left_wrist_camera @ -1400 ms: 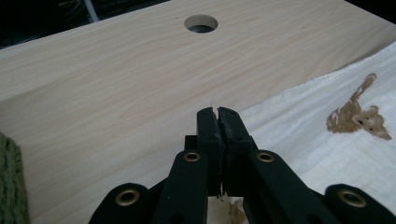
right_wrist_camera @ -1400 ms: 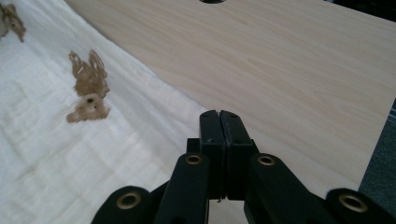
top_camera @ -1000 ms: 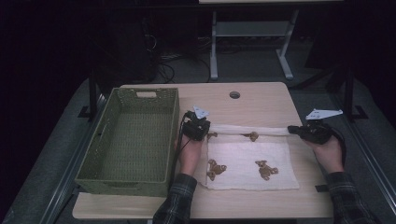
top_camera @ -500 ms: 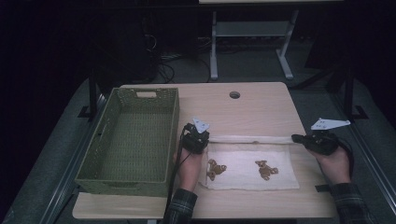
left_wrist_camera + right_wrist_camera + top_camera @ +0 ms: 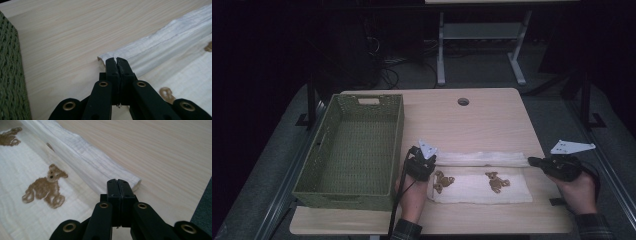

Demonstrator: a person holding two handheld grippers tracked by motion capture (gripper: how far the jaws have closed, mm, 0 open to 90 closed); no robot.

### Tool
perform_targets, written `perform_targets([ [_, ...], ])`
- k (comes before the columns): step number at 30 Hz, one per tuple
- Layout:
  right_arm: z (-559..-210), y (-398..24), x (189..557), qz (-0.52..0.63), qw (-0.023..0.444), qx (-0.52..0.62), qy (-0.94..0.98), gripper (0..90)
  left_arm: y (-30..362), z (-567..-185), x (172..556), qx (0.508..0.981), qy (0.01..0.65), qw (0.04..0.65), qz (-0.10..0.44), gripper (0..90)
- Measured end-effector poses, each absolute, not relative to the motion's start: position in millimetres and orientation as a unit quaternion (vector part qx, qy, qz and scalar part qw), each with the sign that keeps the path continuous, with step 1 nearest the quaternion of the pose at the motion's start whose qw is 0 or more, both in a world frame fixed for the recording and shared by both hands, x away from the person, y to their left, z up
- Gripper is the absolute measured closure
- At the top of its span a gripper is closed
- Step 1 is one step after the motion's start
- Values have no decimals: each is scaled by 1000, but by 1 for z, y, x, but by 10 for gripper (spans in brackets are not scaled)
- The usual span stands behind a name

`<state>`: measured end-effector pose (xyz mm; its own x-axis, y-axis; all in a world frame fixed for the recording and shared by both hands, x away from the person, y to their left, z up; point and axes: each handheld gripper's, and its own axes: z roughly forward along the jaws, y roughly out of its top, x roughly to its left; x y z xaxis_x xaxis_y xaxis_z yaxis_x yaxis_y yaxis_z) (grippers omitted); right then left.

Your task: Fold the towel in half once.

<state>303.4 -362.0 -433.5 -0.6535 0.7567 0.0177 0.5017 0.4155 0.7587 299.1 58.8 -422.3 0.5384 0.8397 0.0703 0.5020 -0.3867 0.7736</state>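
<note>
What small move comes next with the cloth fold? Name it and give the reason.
Probably carry the pinched far edge on toward the person, down to the near hem. The left tool and right tool are each shut on a corner of the white bear-print cloth, and the fold covers only part of it.

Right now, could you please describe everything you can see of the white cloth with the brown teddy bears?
The white woven cloth with brown teddy-bear prints lies flat on the pale wooden table, right of the green woven basket. Its far edge is folded over toward the person in a long band. The left gripper and right gripper each pinch one corner of that fold.
</note>
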Motion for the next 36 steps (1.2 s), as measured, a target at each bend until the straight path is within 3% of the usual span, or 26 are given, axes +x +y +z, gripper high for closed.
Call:
perform_targets([
  [23, -440, -359, 249, 383, 148, 360, 838, 892, 70, -432, 246, 809, 410, 364, 214, 889],
  [36, -456, -363, 231, 380, 106, 366, 843, 892, 74, -444, 230, 816, 406, 370, 180, 888],
])
